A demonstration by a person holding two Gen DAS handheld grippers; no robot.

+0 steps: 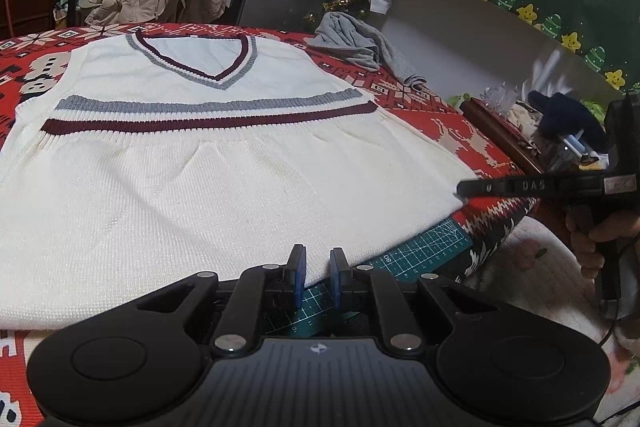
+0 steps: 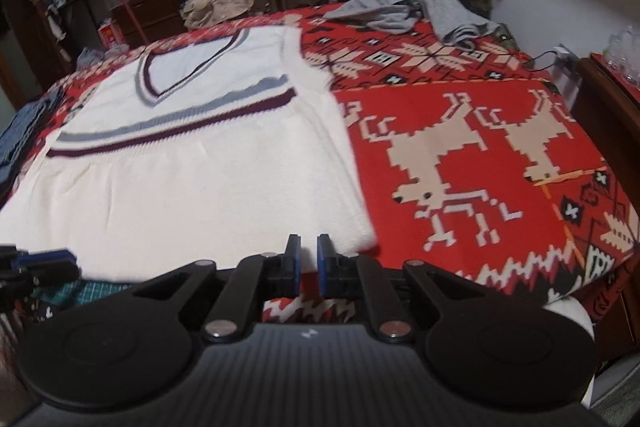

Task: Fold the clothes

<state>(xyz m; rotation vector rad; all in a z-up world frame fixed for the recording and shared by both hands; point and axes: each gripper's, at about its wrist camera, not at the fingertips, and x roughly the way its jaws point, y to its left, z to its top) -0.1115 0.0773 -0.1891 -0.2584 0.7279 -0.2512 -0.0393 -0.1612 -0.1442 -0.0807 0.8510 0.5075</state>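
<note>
Left wrist: white knit vest [image 1: 208, 163] lies flat, maroon-and-grey striped.

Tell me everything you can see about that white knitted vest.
The white knitted vest is sleeveless, with a V-neck trimmed in grey and maroon, and one grey and one maroon stripe across the chest. It lies spread flat, front up, on the red patterned blanket, its hem towards the cameras, partly over a green cutting mat.

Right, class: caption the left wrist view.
White knit vest lies flat on red patterned cloth; both tongs at its hem.
</note>
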